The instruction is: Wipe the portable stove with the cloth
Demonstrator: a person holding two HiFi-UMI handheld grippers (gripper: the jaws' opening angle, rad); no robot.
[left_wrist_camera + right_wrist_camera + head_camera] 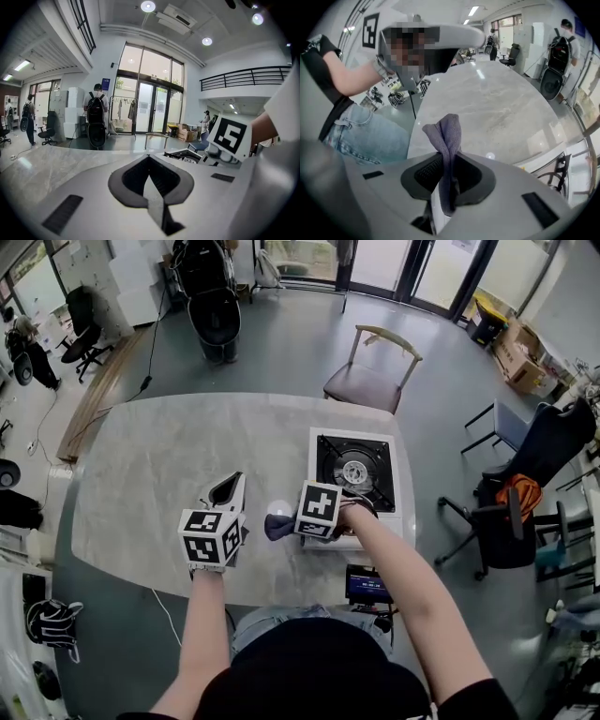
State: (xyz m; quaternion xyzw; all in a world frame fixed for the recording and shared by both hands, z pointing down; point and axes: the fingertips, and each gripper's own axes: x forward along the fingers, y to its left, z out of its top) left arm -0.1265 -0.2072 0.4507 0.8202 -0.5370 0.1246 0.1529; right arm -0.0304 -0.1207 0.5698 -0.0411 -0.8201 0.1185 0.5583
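One stove (354, 470), one cloth (447, 140), two grippers. The stove sits at the bench (169, 474) right edge, burner up. Right gripper (291, 521) is just off the stove's near-left corner, pointing left. Its fingers (437, 213) are clenched on the cloth, which sticks out bunched past the tips over the bench near its near edge, clear of the stove. Left gripper (228, 491) is beside it to the left, fingers (154, 199) pressed together with nothing between them.
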